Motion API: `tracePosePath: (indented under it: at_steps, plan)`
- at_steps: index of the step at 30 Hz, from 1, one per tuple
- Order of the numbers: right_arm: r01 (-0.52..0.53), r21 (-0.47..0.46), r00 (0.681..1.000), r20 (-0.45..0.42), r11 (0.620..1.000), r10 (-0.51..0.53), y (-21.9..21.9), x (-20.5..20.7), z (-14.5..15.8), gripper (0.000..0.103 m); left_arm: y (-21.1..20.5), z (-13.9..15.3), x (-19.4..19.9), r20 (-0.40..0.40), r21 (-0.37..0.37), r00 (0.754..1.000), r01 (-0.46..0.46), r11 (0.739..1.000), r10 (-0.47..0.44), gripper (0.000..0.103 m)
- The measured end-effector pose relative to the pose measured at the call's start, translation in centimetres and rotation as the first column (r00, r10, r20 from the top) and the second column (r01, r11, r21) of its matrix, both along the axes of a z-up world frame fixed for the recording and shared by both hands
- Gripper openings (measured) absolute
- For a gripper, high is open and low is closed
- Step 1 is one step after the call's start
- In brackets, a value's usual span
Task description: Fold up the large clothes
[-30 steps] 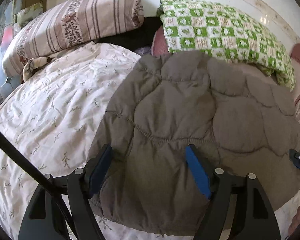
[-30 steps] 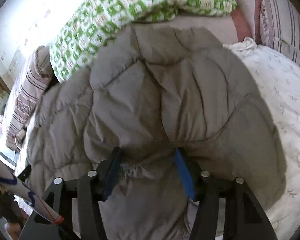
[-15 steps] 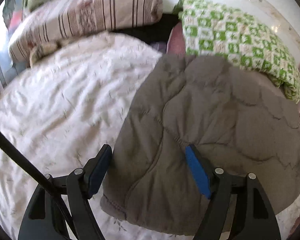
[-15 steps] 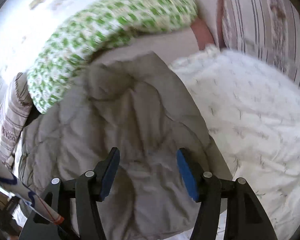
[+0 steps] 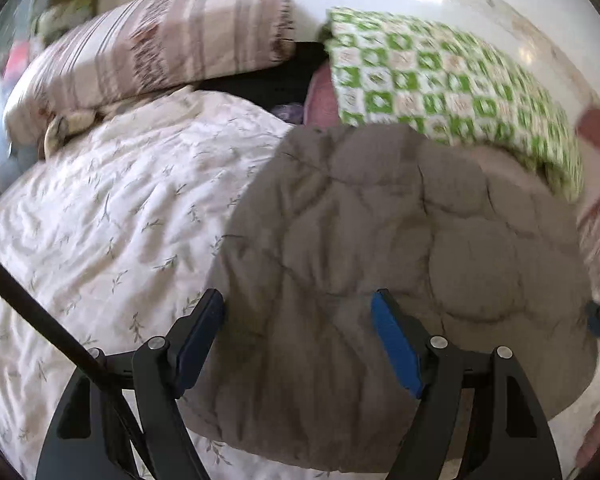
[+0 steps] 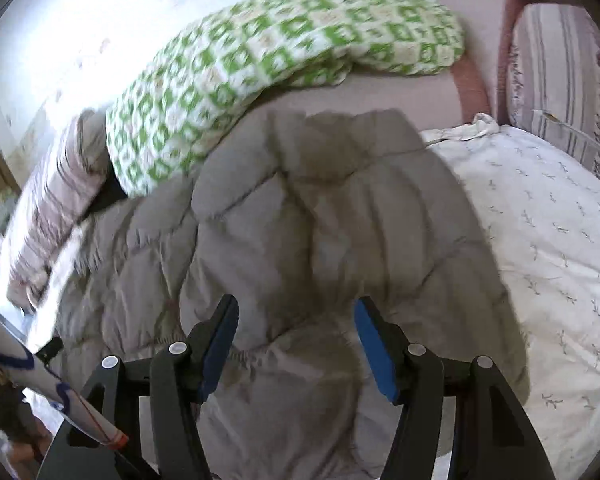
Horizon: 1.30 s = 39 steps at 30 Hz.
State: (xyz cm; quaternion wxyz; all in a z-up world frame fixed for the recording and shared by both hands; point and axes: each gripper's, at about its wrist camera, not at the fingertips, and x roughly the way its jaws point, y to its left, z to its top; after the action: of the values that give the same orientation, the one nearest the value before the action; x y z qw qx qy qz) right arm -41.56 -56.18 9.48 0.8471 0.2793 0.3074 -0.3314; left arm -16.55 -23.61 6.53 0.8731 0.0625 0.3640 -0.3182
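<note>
grey quilted jacket [image 5: 380, 264] lies folded below green blanket [image 5: 440, 80]; both grippers' fingers [image 6: 374, 340] spread, empty; tidying possibly left.

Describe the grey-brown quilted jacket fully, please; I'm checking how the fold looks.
The grey-brown quilted jacket is puffy, matte fabric stitched into rounded padded panels, with a gathered seam near its front edge. It lies bunched in a rough mound on the leaf-print bedspread, creased rather than flat. Its far edge meets the green checked blanket. The left claw and right claw stand open over it, gripping nothing.
</note>
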Motion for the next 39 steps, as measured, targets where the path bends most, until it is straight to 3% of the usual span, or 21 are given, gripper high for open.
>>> tracePosePath:
  at_steps: [3, 6, 9, 13, 20, 22, 25, 29, 34, 37, 39]
  plan:
    - [-0.034, 0.072, 0.997, -0.067, 0.997, 0.039, -0.4, 1.1, -2.3, 0.069, -0.7, -0.7, -0.1, 0.0, 0.041, 1.0, 0.011, 0.999, -0.011, 0.078]
    - [-0.038, 0.071, 0.997, -0.07, 0.997, 0.043, -0.4, 1.4, -2.5, 0.07, -0.7, -0.8, 0.1, -0.02, 0.042, 1.0, 0.008, 0.999, -0.007, 0.078]
    - [-0.021, 0.085, 1.0, 0.002, 0.996, 0.021, -0.4, 0.2, -1.4, 0.07, -0.1, -0.3, 0.3, -0.035, 0.013, 0.999, 0.002, 1.0, -0.001, 0.078]
    - [0.041, 0.062, 0.999, 0.029, 0.997, -0.043, -0.6, -1.9, 0.3, 0.07, 0.9, 0.9, 0.4, -0.073, -0.027, 0.997, -0.007, 1.0, 0.005, 0.078]
    - [0.17, 0.169, 0.983, 0.041, 0.971, -0.179, -2.5, -6.6, 0.7, 0.071, 2.6, 1.4, 0.7, -0.137, 0.004, 0.99, -0.023, 1.0, 0.024, 0.078]
    - [0.199, 0.223, 0.975, 0.057, 0.954, -0.217, -2.9, -8.4, 0.2, 0.074, 3.5, 1.0, 1.4, -0.211, -0.015, 0.977, -0.027, 1.0, 0.023, 0.078]
    - [0.186, 0.311, 0.978, 0.036, 0.932, -0.207, -3.0, -9.1, -1.6, 0.074, 4.2, -1.6, 2.6, -0.354, 0.008, 0.935, -0.028, 1.0, 0.029, 0.078]
    - [0.156, 0.329, 0.986, 0.011, 0.931, -0.169, -2.3, -9.2, -2.7, 0.074, 5.7, -2.4, 3.6, -0.461, -0.055, 0.887, -0.053, 0.997, 0.022, 0.08]
    - [0.174, 0.312, 0.971, 0.101, 0.934, -0.214, -0.7, -12.9, 0.1, 0.078, 9.1, 1.0, 2.0, -0.401, -0.108, 0.915, -0.101, 0.989, 0.049, 0.08]
    - [0.22, 0.346, 0.953, 0.123, 0.912, -0.276, -0.6, -15.4, 0.0, 0.08, 10.9, 2.0, 1.4, -0.398, -0.131, 0.915, -0.123, 0.984, 0.061, 0.08]
    - [0.248, 0.391, 0.939, 0.129, 0.886, -0.319, -0.9, -16.9, -0.7, 0.08, 12.3, 1.9, 1.1, -0.421, -0.148, 0.903, -0.162, 0.976, 0.087, 0.08]
